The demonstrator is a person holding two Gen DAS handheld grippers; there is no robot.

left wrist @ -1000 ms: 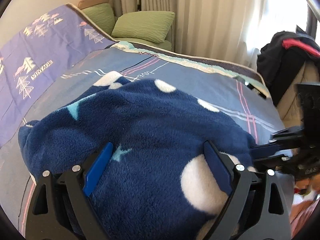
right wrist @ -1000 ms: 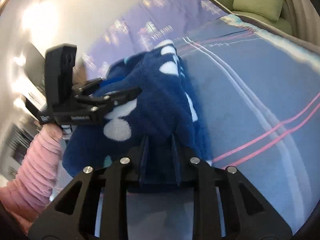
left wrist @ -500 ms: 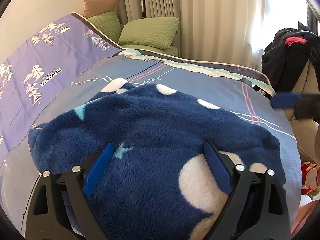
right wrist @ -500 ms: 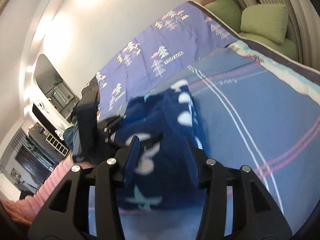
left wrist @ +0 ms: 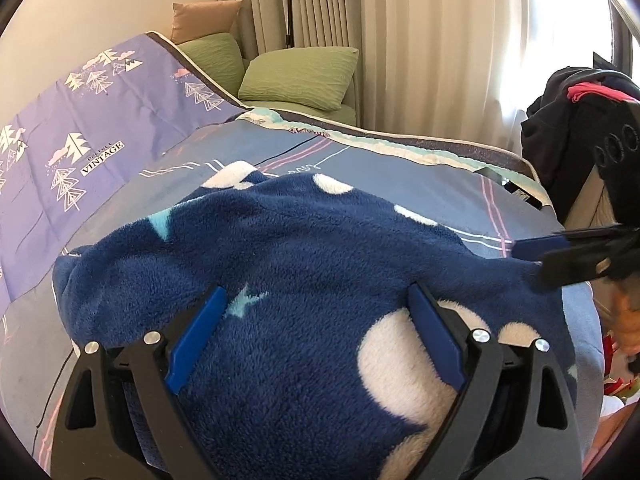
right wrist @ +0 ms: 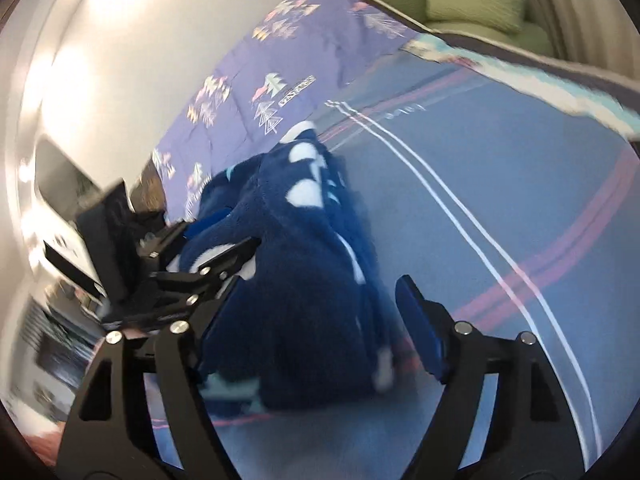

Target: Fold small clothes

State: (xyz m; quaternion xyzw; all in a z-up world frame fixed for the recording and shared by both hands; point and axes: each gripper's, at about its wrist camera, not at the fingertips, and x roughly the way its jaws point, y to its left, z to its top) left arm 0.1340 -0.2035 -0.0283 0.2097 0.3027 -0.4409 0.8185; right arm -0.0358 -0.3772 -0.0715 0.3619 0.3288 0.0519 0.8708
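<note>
Navy fleece garment (left wrist: 304, 280), strewn with white blobs and pale blue stars, heaped in a soft mound on a blue bedspread (left wrist: 420, 184) crossed by pink and white lines. Left gripper (left wrist: 316, 320) low over the near part of the fleece, blue pads spread wide, pile filling the gap between them but neither pad seen pressing it. Right gripper (right wrist: 316, 332) at the garment's other end, jaws opening, blue pads well apart, the fleece lying between them and not pinched; in the left wrist view, only one blue tip (left wrist: 540, 246) reaching in from the right edge, just beside the fleece's far corner. Purple cover (left wrist: 100, 128) draped up the left side, printed with white pine trees and clouds, the words "perfect VINTAGE" legible beside one tree. Small white script on the bedspread, too small to read. Green cushions (left wrist: 300, 76) and a tan one against pale curtains beyond the bed. Dark clothes with a pink strip (left wrist: 572, 120) piled at the right. Right wrist view blurred.
</note>
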